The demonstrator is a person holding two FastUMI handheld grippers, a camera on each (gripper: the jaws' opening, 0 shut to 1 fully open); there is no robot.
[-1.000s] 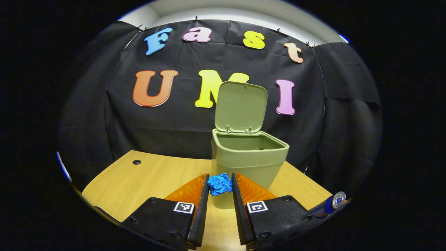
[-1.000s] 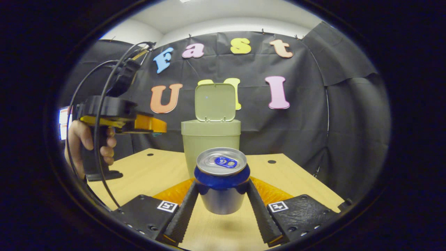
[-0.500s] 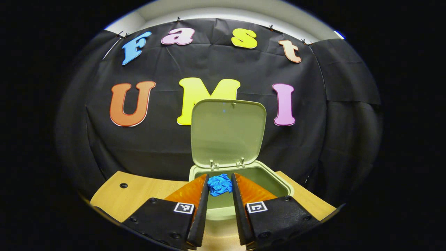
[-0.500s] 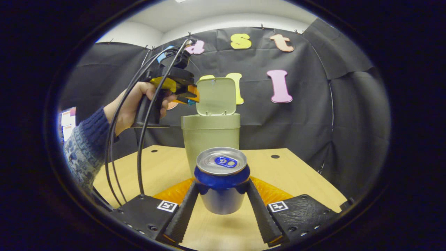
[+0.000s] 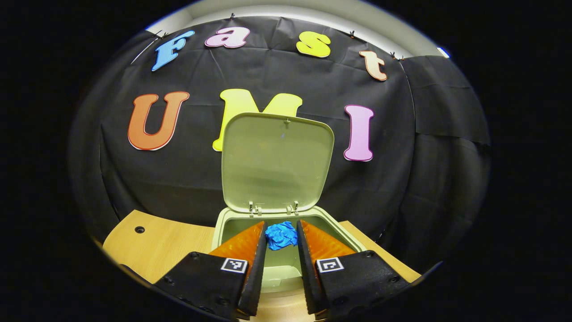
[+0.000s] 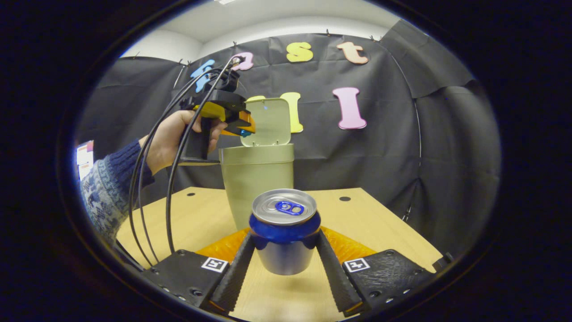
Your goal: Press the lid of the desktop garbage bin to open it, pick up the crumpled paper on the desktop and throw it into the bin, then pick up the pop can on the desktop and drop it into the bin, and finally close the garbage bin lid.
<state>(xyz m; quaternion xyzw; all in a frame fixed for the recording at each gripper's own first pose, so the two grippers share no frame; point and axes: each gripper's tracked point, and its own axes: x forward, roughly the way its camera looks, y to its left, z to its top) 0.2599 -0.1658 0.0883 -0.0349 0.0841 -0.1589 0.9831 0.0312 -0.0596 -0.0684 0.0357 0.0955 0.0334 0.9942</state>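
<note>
The olive green bin (image 5: 286,268) stands open, its lid (image 5: 277,161) upright at the back. My left gripper (image 5: 281,236) is shut on the blue crumpled paper (image 5: 280,235) and hovers over the bin's mouth. In the right gripper view that same gripper (image 6: 243,129) hangs above the bin (image 6: 257,179), beside the raised lid (image 6: 266,121), held by a hand (image 6: 172,141). My right gripper (image 6: 284,243) is shut on the blue and silver pop can (image 6: 284,230), upright and lifted a little off the wooden desktop (image 6: 371,223), in front of the bin.
Black cables (image 6: 156,179) trail from the left gripper down past a knitted sleeve (image 6: 107,183). The desktop has small round holes (image 6: 344,198) near its back edge. The black cloth wall stands close behind the bin.
The left gripper carried the paper up and forward from in front of the bin to above its open mouth. The right gripper kept the can held, shifting slightly.
</note>
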